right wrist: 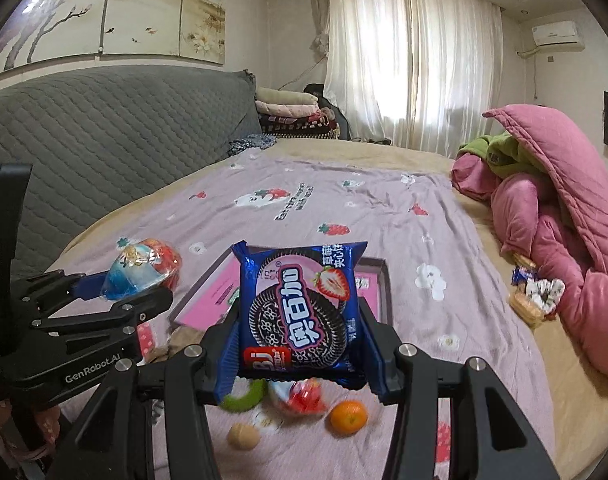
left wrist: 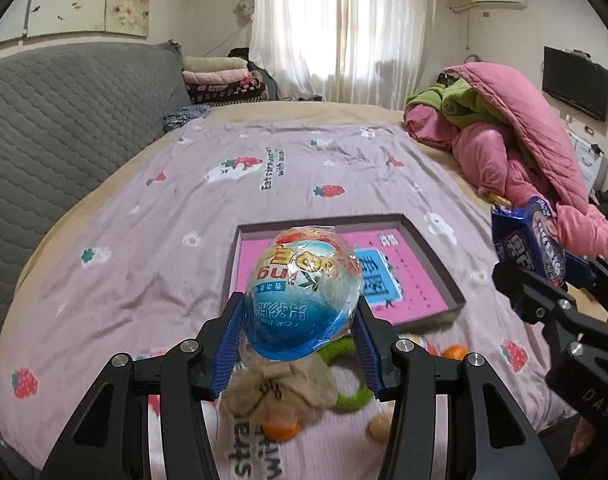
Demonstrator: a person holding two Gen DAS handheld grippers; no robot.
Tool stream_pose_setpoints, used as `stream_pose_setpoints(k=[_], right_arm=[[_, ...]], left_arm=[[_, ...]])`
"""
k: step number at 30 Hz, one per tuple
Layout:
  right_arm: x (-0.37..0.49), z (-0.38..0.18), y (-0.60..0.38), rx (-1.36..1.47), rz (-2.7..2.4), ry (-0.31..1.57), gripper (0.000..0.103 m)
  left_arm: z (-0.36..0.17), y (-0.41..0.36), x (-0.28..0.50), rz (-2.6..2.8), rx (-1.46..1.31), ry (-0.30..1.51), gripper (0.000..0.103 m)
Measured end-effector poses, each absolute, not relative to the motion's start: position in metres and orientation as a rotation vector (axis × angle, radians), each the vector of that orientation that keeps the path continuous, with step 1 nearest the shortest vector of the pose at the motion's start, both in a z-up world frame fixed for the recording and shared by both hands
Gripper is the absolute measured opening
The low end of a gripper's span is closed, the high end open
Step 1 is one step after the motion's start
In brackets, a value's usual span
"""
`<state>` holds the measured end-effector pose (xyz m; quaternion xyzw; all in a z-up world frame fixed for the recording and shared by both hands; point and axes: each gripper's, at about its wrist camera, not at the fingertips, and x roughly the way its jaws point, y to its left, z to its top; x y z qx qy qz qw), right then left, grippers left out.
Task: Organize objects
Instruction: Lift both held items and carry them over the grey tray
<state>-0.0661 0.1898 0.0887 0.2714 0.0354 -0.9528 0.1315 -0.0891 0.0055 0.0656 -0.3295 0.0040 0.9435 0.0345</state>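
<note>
My left claw (left wrist: 301, 344) pinches a blue-and-white wrapped ball snack (left wrist: 304, 296), held above the bed (left wrist: 143, 240) in front of the pink-lined tray (left wrist: 436, 248). My right claw (right wrist: 299, 340) pinches a blue cookie packet (right wrist: 299, 308), also off the bed, tray (right wrist: 207, 292) just behind. Below on the bedspread: orange (right wrist: 348, 416), egg-shaped thing (right wrist: 243, 436), green ring (right wrist: 243, 398), red-wrapped snack (right wrist: 304, 396). More snacks (right wrist: 532, 296) lie near the pink quilt (right wrist: 564, 220).

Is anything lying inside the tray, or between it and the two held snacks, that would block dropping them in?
Nothing visible does. The tray shows only its pink printed liner. The left gripper holds the jelly cup and the right gripper holds the cookie packet above its near edge.
</note>
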Motion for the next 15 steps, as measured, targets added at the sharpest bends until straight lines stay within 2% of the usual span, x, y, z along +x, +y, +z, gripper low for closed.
stream_pose_setpoints(k=[8,15], right_arm=[[-0.106,0.085,0.196,0.751,-2.777,0.100,0.051],[-0.149,0.065,0.191,0.854,-2.760,0.144,0.051]], left_arm=[[0.061,-0.006,-0.135,2.909,-0.983,-0.026,0.053],[0.041,-0.011,-0.179,2.894,-1.031,-0.026,0.053]])
